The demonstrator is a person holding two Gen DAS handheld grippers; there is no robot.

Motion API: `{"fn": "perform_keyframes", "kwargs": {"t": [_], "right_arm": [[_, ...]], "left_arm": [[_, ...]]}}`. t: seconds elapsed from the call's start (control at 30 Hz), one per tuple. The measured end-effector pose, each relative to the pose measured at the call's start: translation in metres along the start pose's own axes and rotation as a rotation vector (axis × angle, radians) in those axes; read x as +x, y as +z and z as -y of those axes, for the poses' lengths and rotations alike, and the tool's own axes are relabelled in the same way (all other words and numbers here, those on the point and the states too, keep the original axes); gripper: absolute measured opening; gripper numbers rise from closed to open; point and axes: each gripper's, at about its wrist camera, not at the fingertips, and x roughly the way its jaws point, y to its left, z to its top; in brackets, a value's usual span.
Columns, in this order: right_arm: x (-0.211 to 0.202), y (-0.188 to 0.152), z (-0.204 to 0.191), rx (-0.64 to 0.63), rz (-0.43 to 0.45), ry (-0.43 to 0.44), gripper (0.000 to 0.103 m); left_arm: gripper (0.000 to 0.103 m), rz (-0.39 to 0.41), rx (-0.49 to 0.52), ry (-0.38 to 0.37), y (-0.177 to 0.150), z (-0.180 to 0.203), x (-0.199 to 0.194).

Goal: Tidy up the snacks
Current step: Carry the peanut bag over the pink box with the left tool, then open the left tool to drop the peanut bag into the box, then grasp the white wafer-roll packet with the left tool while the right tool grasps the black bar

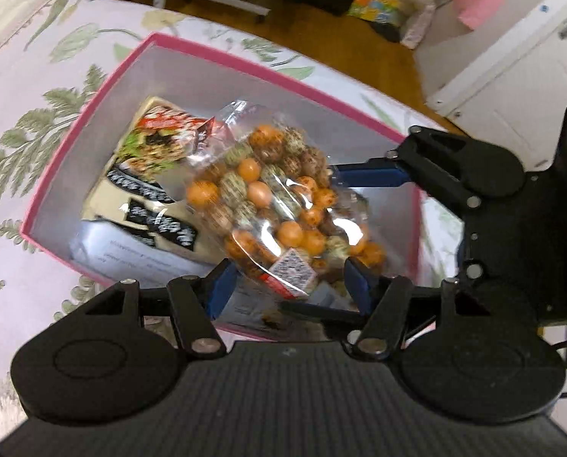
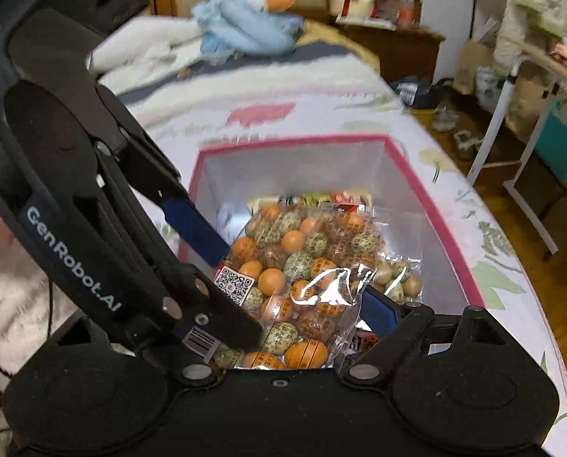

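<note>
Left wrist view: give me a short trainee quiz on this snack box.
1. True or false: the clear plastic bag of orange and speckled round snacks is outside the pink-rimmed cardboard box.
2. What lies beside the bag in the box? A) a printed beige snack packet B) a bottle C) a bowl
3. Fill in: the box rests on a ___ bedspread.
Key: 1 false; 2 A; 3 floral.

clear bag of orange and speckled round snacks (image 1: pixel 283 205) with QR sticker, lying tilted inside pink-rimmed box (image 1: pixel 245 63) with white inner walls, on top of red-and-cream printed snack packet (image 1: pixel 158 160), box on floral bedspread, bag crinkled, sealed
</note>
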Motion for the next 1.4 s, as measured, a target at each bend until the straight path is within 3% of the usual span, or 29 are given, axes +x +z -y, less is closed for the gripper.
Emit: {"fn": "perform_keyframes", "kwargs": {"t": [0.1, 0.13, 0.23, 0.37, 0.5, 0.73, 0.87, 1.03, 1.17, 1.27, 1.4], "right_arm": [[-0.003, -0.004, 0.006, -0.003, -0.03, -0.061, 0.087], [-0.006, -0.006, 0.008, 0.006, -0.029, -0.082, 0.087], [-0.024, -0.016, 0.008, 0.045, -0.004, -0.133, 0.087], [-0.05, -0.03, 0.004, 0.094, 0.019, -0.247, 0.087], [-0.088, -0.059, 0.021, 0.3, 0.046, -0.231, 0.087], [-0.161, -0.112, 0.029, 0.6, 0.103, -0.347, 0.087], [-0.197, -0.131, 0.009, 0.68, 0.092, -0.534, 0.083], [-0.246, -0.132, -0.007, 0.713, 0.01, -0.66, 0.081], [-0.261, -0.148, 0.001, 0.739, -0.024, -0.69, 0.082], [-0.254, -0.185, 0.016, 0.788, -0.079, -0.703, 0.082], [-0.245, -0.238, 0.04, 0.824, 0.01, -0.725, 0.082]], "left_arm": [[0.062, 0.072, 0.098, 0.102, -0.003, 0.007, -0.003], [0.062, 0.088, 0.113, 0.104, -0.004, 0.008, -0.004], [0.062, 0.07, 0.101, 0.051, -0.003, 0.004, -0.008], [0.062, 0.094, 0.115, 0.04, -0.005, 0.006, -0.016], [0.062, 0.111, 0.151, 0.01, -0.009, 0.017, -0.028], [0.059, 0.108, 0.258, -0.047, -0.015, 0.05, -0.051], [0.059, 0.121, 0.331, -0.055, -0.019, 0.074, -0.06], [0.059, 0.087, 0.468, -0.071, -0.017, 0.114, -0.052], [0.059, 0.067, 0.648, -0.069, -0.017, 0.156, -0.036], [0.06, 0.079, 0.735, -0.084, -0.012, 0.179, -0.026], [0.06, 0.089, 0.769, -0.13, 0.002, 0.201, -0.004]]}}
